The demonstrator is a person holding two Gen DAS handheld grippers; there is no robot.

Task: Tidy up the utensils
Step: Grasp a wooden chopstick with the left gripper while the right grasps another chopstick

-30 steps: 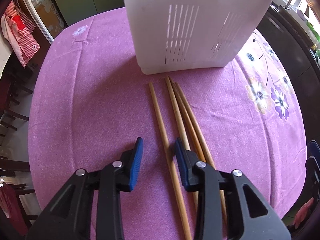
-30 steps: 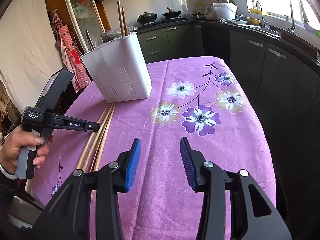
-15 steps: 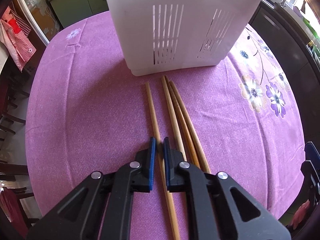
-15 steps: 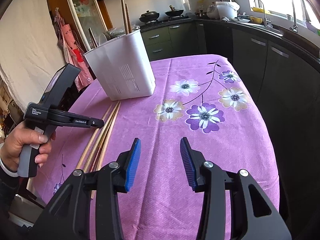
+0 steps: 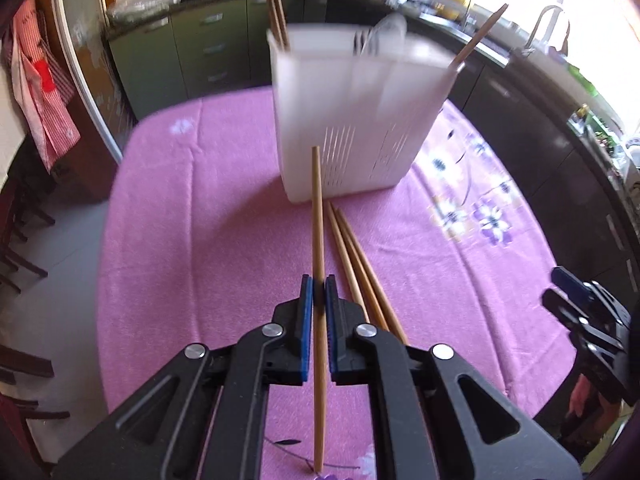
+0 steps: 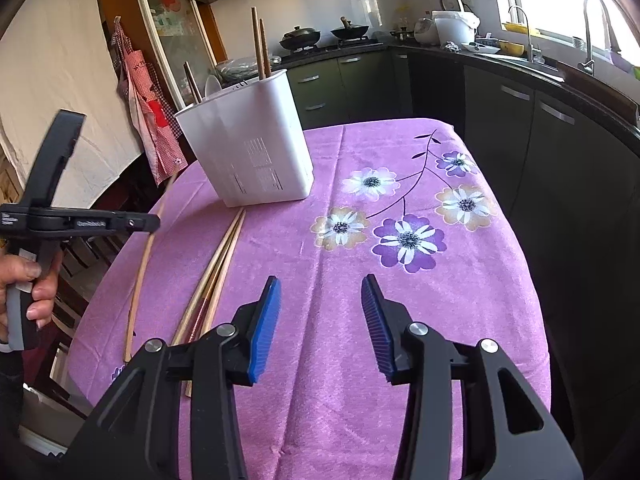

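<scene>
My left gripper [image 5: 319,294] is shut on one long wooden chopstick [image 5: 317,216], lifted above the purple tablecloth; in the right wrist view that chopstick [image 6: 141,268] hangs tilted from the left gripper [image 6: 154,222], its lower end near the cloth. Three more chopsticks [image 5: 360,268] lie side by side on the cloth, pointing at the white slotted utensil holder [image 5: 352,124], which has chopsticks and cutlery standing in it. In the right wrist view the holder [image 6: 248,148] stands at the table's far left. My right gripper [image 6: 320,322] hovers open over the cloth, nothing between its fingers.
The round table [image 6: 400,320] carries a purple flowered cloth. Dark kitchen cabinets and a counter with a sink [image 6: 560,64] run along the right and back. A red checked apron [image 6: 148,120] hangs at the left, with dark chairs [image 5: 20,240] below it.
The left gripper closed on the leftmost chopstick, then rose with it off the cloth and tipped up toward the holder. The right gripper has stayed where it was, open.
</scene>
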